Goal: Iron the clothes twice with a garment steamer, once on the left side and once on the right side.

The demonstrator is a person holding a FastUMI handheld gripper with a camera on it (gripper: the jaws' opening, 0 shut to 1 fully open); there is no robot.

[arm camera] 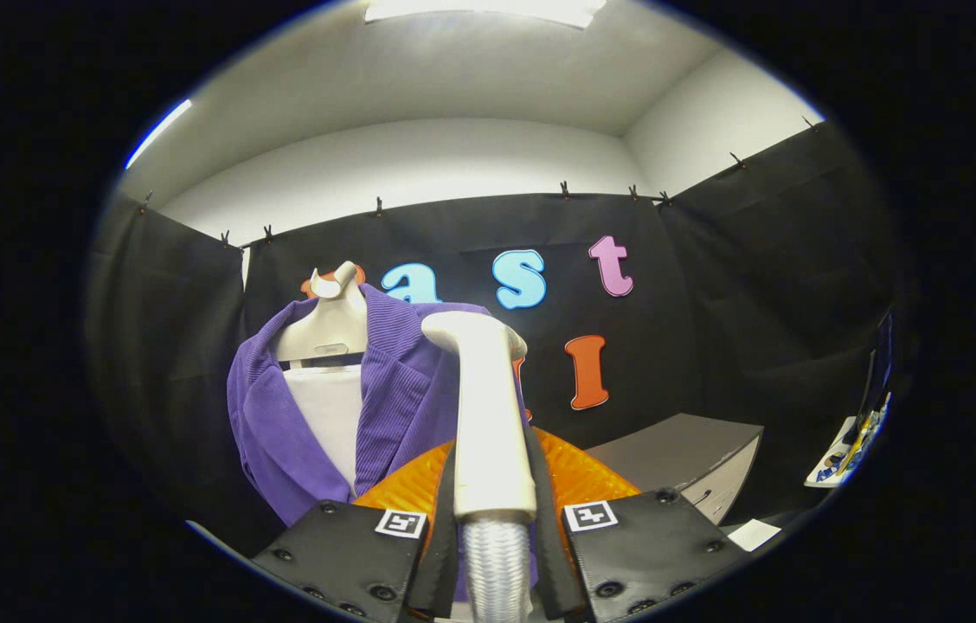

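My gripper (492, 510) is shut on the cream handle of the garment steamer (484, 407), which stands upright between the two black fingers (443, 528). Its ribbed grey hose (497, 562) runs down between them. The steamer head points toward a purple ribbed jacket (397, 398) hung over a white top (328, 415) on a cream mannequin bust (332, 324), just ahead and to the left of the fingers. The steamer head overlaps the jacket's right front panel; I cannot tell whether it touches the cloth.
An orange ribbed object (574, 472) sits right behind the steamer handle. A grey box-like unit (687, 459) stands to the right of it. White paper (752, 534) lies near the right finger, and colourful items (851, 446) rest at the far right wall.
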